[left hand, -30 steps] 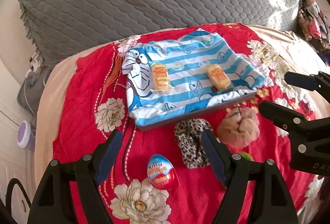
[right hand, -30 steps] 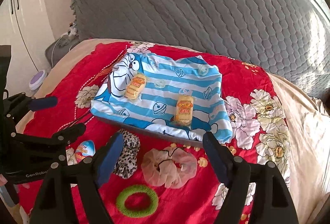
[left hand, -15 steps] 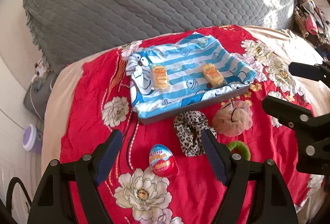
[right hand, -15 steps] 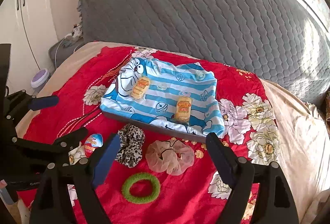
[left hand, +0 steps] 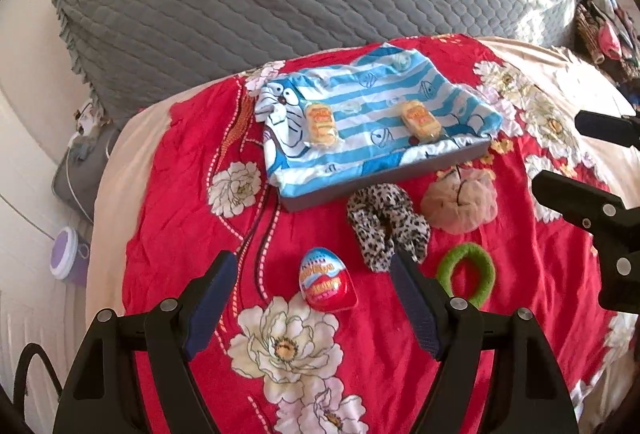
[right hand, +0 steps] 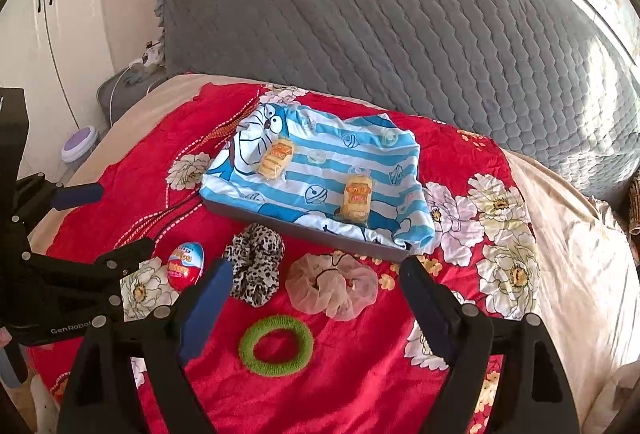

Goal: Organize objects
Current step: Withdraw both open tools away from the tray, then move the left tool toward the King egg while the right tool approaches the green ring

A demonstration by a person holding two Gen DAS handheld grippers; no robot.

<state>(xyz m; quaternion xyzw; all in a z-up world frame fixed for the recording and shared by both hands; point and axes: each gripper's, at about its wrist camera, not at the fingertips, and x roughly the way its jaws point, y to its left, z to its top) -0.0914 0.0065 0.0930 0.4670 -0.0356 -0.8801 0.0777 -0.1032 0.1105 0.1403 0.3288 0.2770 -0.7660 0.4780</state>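
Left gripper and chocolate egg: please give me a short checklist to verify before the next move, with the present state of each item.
1. Left gripper jaws open and empty: ok.
2. Right gripper jaws open and empty: ok.
3. Chocolate egg lies free on the red blanket, nothing on top of it: ok.
4. Egg sits between the left gripper's fingers in the left wrist view, not yet touched: ok.
5. Free space left on the striped tray beside the two yellow snack packs: ok.
6. Whether the egg will roll when gripped: cannot tell.
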